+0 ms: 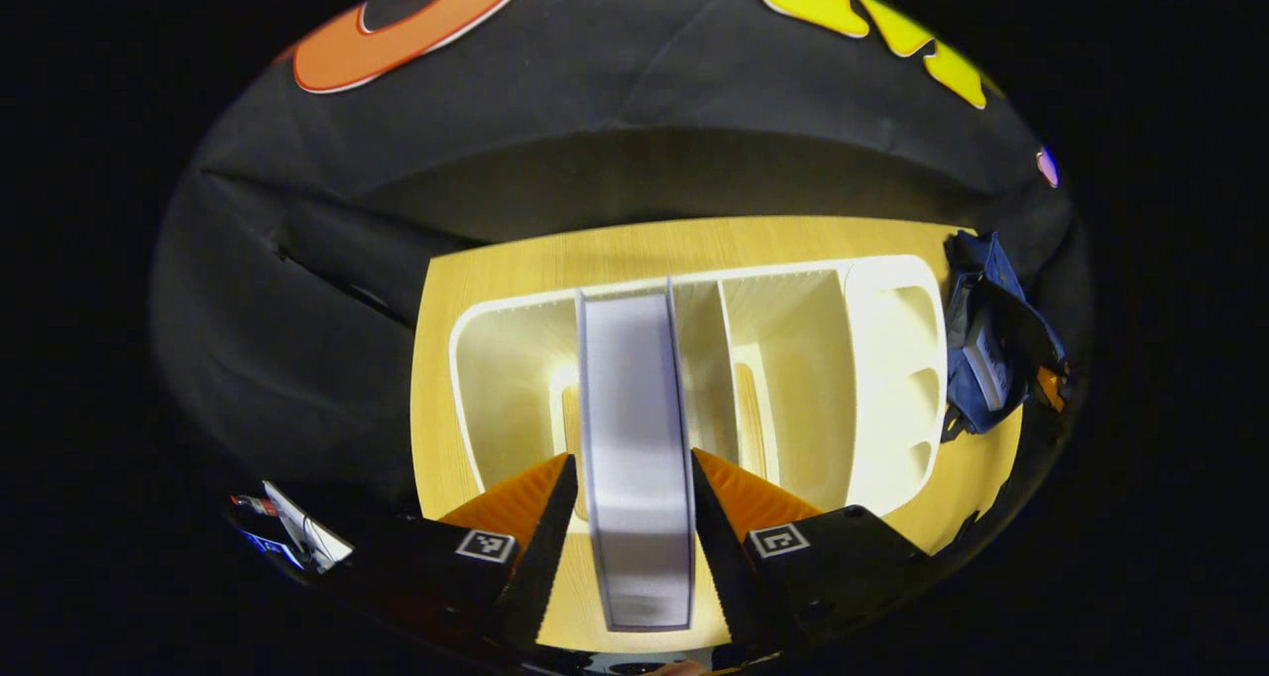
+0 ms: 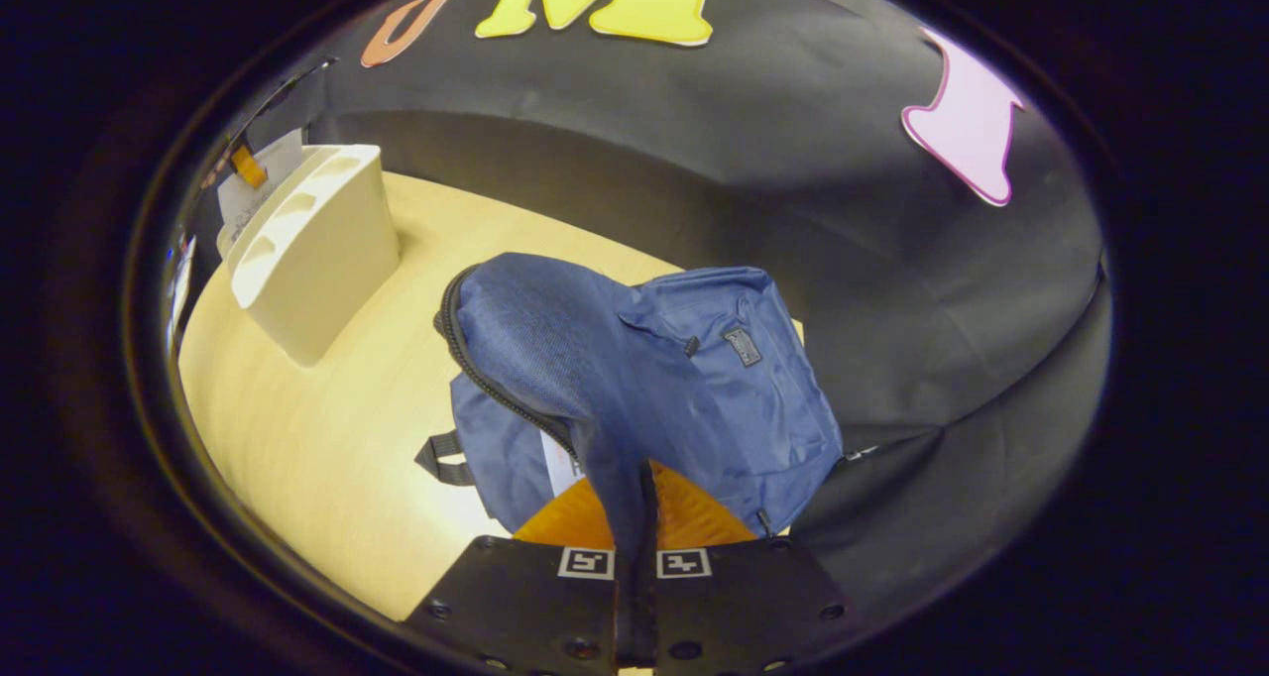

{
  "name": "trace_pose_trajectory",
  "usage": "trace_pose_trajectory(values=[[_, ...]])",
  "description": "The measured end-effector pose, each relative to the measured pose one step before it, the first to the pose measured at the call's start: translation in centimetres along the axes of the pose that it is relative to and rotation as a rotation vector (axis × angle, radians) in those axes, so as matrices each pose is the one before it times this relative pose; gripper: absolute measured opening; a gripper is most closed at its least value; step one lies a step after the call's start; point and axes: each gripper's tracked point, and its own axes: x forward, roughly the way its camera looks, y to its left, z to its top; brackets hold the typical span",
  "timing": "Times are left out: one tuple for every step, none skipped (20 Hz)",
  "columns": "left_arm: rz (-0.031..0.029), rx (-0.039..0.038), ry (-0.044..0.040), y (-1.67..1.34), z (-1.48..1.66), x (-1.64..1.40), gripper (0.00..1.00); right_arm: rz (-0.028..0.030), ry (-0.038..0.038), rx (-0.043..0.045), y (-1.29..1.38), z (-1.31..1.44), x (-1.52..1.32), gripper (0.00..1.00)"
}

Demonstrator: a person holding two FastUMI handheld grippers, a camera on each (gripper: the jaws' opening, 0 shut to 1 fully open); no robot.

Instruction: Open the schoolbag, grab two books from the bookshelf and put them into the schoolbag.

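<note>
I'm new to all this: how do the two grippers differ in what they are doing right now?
The left gripper has its fingers set apart either side of a stiff, upright book at the bookshelf; the right gripper is shut tight on the schoolbag, pinching limp blue fabric and holding its flap up. Both grip something.

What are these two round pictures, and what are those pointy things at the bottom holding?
A person holds a two-finger gripper in each hand, and a small camera rides on each, looking forward past its jaws.

In the left gripper view, the left gripper is at the cream bookshelf on the wooden table, with a book between its jaws; whether they squeeze it is unclear.

In the right gripper view, the right gripper pinches the blue schoolbag by its fabric, lifting the flap open. Something white shows inside.
</note>
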Motion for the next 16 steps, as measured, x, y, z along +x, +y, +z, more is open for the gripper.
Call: trace_pose_trajectory(values=[[-0.00324, -0.00994, 0.01610, -0.127, 0.001, 0.209, 0.61, 0.00087, -0.00048, 0.00089, 0.013, -0.087, 0.021, 0.01], [-0.01268, -0.00686, 0.00788, -0.295, -0.165, -0.101, 0.59, 0.00264, 0.00088, -0.00221, 0.034, -0.027, -0.009, 0.01], [-0.03155, -0.00653, 0.00720, -0.703, -0.001, -0.129, 0.60, 0.00191, -0.00002, -0.00085, -0.032, 0.005, -0.072, 0.01], [-0.01286, -0.00821, 0.00755, -0.362, -0.263, -0.254, 0.53, 0.00351, 0.00196, 0.00027, 0.056, -0.034, 0.024, 0.01], [-0.00225, -0.01075, 0.01086, -0.067, -0.445, -0.324, 0.43, 0.00263, 0.00032, -0.00167, -0.009, 0.039, 0.089, 0.01], [0.00550, -0.00017, -0.00135, 0.107, -0.245, -0.442, 0.47, 0.00379, -0.00045, 0.00174, -0.003, -0.019, 0.028, 0.01], [0.02296, -0.00052, -0.01080, 0.635, -0.054, -0.764, 0.46, 0.00501, -0.00137, 0.00426, -0.015, -0.141, -0.013, 0.01], [0.02084, 0.00144, -0.01493, 0.599, -0.001, -0.875, 0.47, 0.00421, -0.00257, 0.00230, 0.004, 0.103, 0.013, 0.01], [-0.00451, -0.00798, -0.01273, 0.154, -0.303, -0.742, 0.46, 0.00451, -0.00025, 0.00509, -0.005, -0.132, 0.063, 0.01], [0.00158, -0.00542, -0.00865, -0.074, -0.366, -1.328, 0.46, 0.00693, 0.00017, 0.00258, 0.060, -0.031, -0.001, 0.01], [0.00047, -0.00302, -0.01106, 0.107, -0.400, -1.245, 0.45, 0.00627, 0.00049, 0.00453, -0.039, -0.114, 0.072, 0.01], [0.00196, -0.00290, -0.01555, -0.050, -0.530, -1.482, 0.45, 0.00680, 0.00077, 0.00599, 0.062, -0.001, 0.055, 0.01], [0.00081, -0.00332, -0.01580, -0.064, -0.305, -1.512, 0.45, 0.00667, -0.00088, 0.00477, -0.009, -0.024, 0.053, 0.01], [-0.00272, -0.00556, -0.01801, -0.081, -0.404, -1.587, 0.48, 0.00677, 0.00078, 0.00281, 0.039, -0.025, -0.015, 0.01], [-0.01175, -0.00649, -0.02247, -0.272, -0.248, -1.691, 0.45, 0.00427, 0.00040, 0.00439, -0.018, -0.101, -0.010, 0.01], [-0.01570, -0.00973, -0.02061, -0.441, -0.413, -1.536, 0.45, 0.00606, 0.00074, 0.00531, 0.042, 0.076, -0.013, 0.01]])
